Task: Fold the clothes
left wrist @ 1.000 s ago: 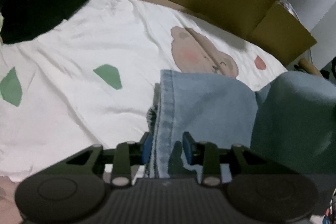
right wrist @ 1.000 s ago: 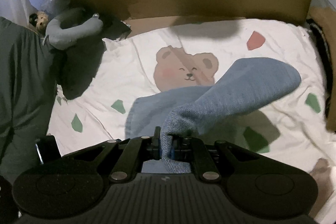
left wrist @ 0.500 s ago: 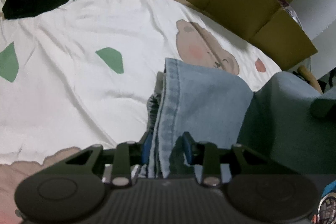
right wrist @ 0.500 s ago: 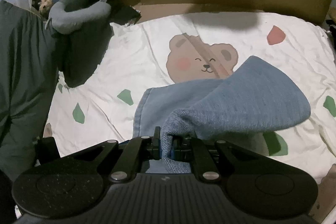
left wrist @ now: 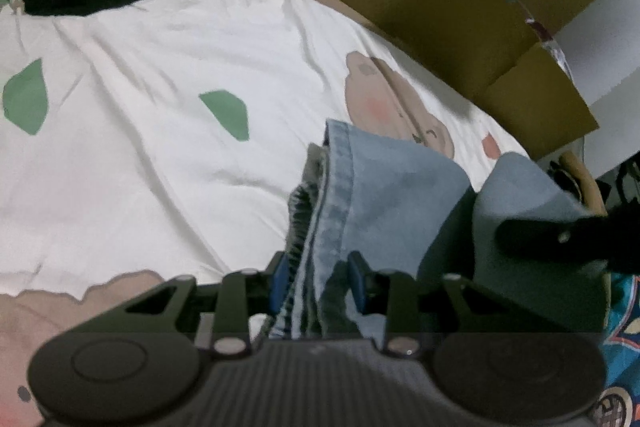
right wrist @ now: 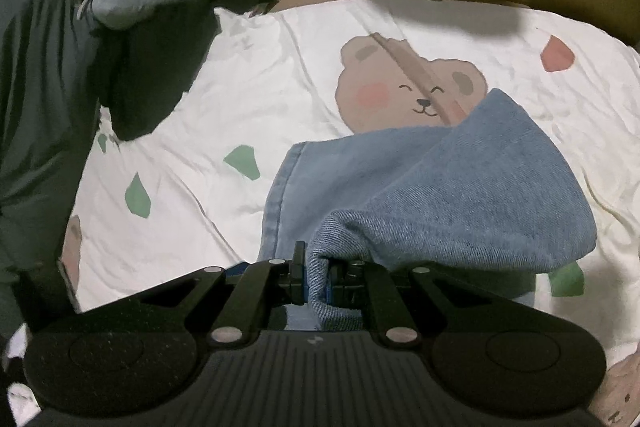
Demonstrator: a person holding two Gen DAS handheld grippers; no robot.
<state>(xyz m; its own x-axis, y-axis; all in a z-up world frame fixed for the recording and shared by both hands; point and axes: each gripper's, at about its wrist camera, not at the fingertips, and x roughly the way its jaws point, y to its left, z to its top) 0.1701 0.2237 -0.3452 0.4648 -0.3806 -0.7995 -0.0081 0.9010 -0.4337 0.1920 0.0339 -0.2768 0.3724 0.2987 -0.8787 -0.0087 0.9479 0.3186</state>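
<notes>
Light-blue denim jeans [right wrist: 460,195] half-folded on the bear-print white bedsheet [left wrist: 168,75].
Right gripper [right wrist: 318,281] fingers pinch a lifted denim fold; left gripper [left wrist: 316,281] fingers clamp stacked hems, their lower part hidden.

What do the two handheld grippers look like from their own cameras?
Both look alike. The left gripper and the right gripper have a matte black ribbed body with a round disc at each side, black angled linkage arms with silver pivot pins, and blue pads on the inner faces of the fingers. No cables or sleeves show.
</notes>
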